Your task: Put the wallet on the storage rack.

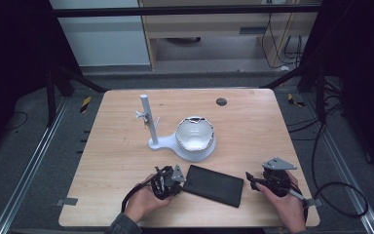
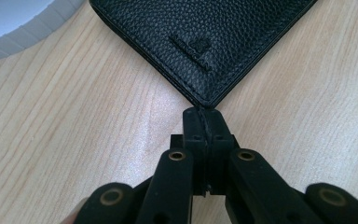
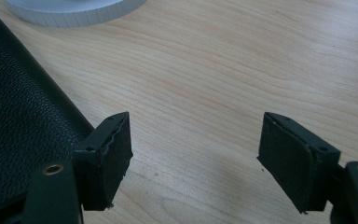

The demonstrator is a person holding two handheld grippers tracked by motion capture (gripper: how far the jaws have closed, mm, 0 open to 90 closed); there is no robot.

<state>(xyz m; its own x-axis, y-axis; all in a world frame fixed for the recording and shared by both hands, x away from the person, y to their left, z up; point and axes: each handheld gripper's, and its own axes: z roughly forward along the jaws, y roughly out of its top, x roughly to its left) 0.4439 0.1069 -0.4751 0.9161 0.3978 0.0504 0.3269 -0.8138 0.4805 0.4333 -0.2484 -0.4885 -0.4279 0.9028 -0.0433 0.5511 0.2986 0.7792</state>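
While both hands rest at the near edge of the wooden table (image 1: 126,146), the items read as follows, front to back. Left gripper (image 1: 179,176): jaws fully closed, pads pressed together with nothing between them, tip at the near-left corner of the black leather wallet (image 2: 205,42), touching or just short of it; I cannot tell which. Right gripper (image 1: 250,181): jaws standing wide apart, empty, bare wood between the pads, just beside the wallet's right end. Wallet: lying flat between the two grippers, slightly askew. Behind it, near: a white round base (image 1: 195,152) carrying a white bowl-shaped piece (image 1: 195,132), joined to an upright white post (image 1: 148,119). Risks, as I judge them: closed jaws nudging a corner would likely spin or slide the wallet rather than lift it, possibly against the white base; the smooth wood gives little hold; the right jaw, if closed flat on the table, may catch only the upper flap and let the wallet fall open.
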